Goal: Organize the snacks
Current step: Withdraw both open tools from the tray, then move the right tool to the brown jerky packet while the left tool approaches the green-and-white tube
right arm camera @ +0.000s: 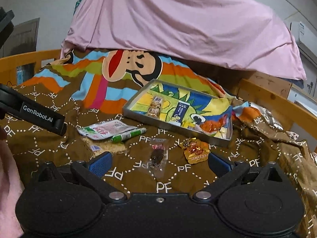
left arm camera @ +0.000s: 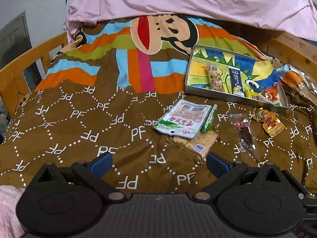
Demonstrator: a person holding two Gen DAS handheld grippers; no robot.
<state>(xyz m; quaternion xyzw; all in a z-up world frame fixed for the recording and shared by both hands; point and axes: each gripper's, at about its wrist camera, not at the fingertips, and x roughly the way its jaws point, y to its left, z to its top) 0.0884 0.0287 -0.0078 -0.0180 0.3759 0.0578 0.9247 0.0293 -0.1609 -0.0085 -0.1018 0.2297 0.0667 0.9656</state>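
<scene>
A metal tray (left arm camera: 206, 94) (right arm camera: 138, 117) with a cartoon-print bottom lies on the brown bedspread and holds several wrapped snacks. Loose in front of it are a white-and-green packet (left arm camera: 183, 120) (right arm camera: 105, 130), a green stick packet (left arm camera: 209, 119) (right arm camera: 128, 134), a clear bag of crispy bars (left arm camera: 194, 143) (right arm camera: 107, 148), a clear wrapper with dark candy (left arm camera: 244, 133) (right arm camera: 157, 155) and gold-wrapped sweets (left arm camera: 270, 122) (right arm camera: 196, 150). My left gripper (left arm camera: 158, 164) is open just short of the crispy bars. My right gripper (right arm camera: 158, 163) is open, straddling the dark candy wrapper.
A pink sheet (left arm camera: 188, 2) (right arm camera: 178, 25) is heaped at the back of the bed. Wooden bed rails (left arm camera: 25, 59) (right arm camera: 277, 101) run along both sides. A crumpled silver snack bag (left arm camera: 303, 83) (right arm camera: 263, 117) lies right of the tray. The left gripper's body (right arm camera: 35, 115) shows in the right wrist view.
</scene>
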